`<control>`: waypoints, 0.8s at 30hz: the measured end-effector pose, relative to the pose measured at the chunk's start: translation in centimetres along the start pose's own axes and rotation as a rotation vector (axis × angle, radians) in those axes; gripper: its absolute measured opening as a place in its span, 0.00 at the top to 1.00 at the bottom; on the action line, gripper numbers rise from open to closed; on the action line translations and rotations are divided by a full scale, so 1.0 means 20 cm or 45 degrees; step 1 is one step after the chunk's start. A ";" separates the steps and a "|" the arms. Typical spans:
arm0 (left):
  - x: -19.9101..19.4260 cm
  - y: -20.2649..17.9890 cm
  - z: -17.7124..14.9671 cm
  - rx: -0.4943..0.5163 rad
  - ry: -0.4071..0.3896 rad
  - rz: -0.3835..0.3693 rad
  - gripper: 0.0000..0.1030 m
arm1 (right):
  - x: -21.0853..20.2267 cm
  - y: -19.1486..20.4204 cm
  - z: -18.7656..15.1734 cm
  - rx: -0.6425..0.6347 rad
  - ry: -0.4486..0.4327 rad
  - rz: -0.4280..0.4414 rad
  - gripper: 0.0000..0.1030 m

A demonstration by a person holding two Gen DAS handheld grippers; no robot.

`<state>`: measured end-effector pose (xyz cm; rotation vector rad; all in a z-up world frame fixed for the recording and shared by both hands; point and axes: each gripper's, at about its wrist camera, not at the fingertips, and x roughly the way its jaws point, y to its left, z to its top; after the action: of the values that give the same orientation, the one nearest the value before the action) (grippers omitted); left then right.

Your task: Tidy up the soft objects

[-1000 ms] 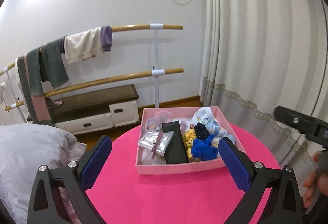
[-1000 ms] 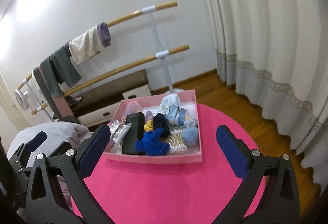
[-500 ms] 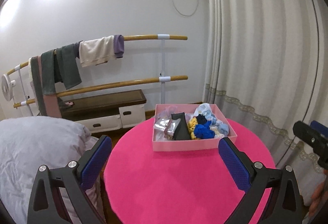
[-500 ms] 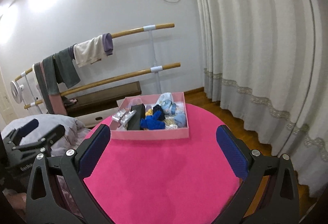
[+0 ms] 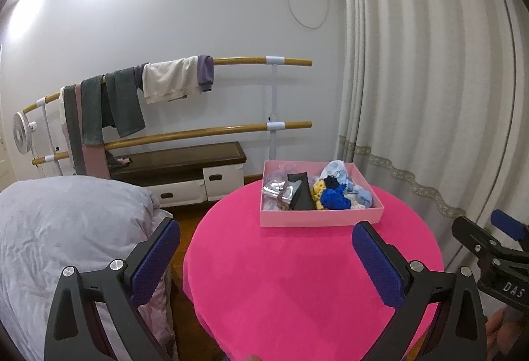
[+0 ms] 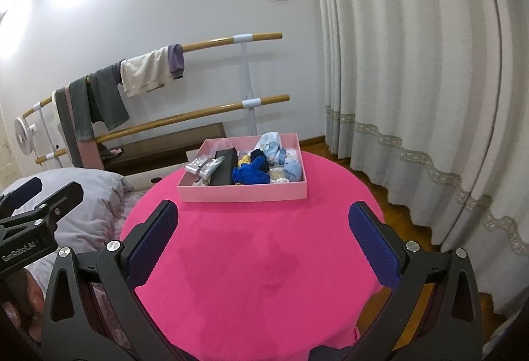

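Note:
A pink box (image 5: 320, 218) stands at the far side of a round pink table (image 5: 297, 278). It holds a blue knitted piece (image 5: 334, 198), a yellow one (image 5: 318, 187), a black pouch (image 5: 302, 194), silver packets (image 5: 281, 190) and pale blue cloth (image 5: 362, 195). The box also shows in the right wrist view (image 6: 244, 192). My left gripper (image 5: 266, 261) is open and empty, held back over the table's near side. My right gripper (image 6: 263, 242) is open and empty, also well short of the box.
A grey duvet (image 5: 59, 228) lies left of the table. Wooden rails (image 5: 198, 133) with hung clothes and a low cabinet (image 5: 185, 169) stand along the wall. White curtains (image 5: 429, 96) hang at the right. The right gripper's body (image 5: 489, 248) shows at the table's right edge.
Both grippers have pulled back and up from the box, so it now looks smaller and farther. Both stayed open and empty.

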<state>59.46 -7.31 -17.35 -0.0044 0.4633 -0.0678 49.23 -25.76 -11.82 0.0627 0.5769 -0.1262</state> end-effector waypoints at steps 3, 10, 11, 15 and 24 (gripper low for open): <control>-0.03 0.00 0.01 0.004 -0.015 0.020 0.00 | 0.00 0.00 0.00 -0.001 -0.001 0.003 0.00; -0.05 0.01 0.02 -0.012 -0.026 -0.016 0.00 | -0.01 0.02 0.00 -0.019 -0.006 -0.005 0.00; -0.04 0.02 0.02 -0.020 -0.023 -0.025 0.00 | -0.01 0.02 0.00 -0.018 -0.005 -0.004 0.00; -0.05 0.05 0.03 -0.031 -0.030 -0.016 0.00 | 0.00 0.02 -0.01 -0.023 0.001 -0.007 0.00; -0.02 0.00 0.04 0.016 -0.048 0.035 0.00 | 0.01 0.03 -0.01 -0.038 0.001 -0.002 0.00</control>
<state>59.33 -7.38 -16.49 0.0133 0.4251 -0.0437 49.35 -25.09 -12.02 0.0335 0.5798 -0.1191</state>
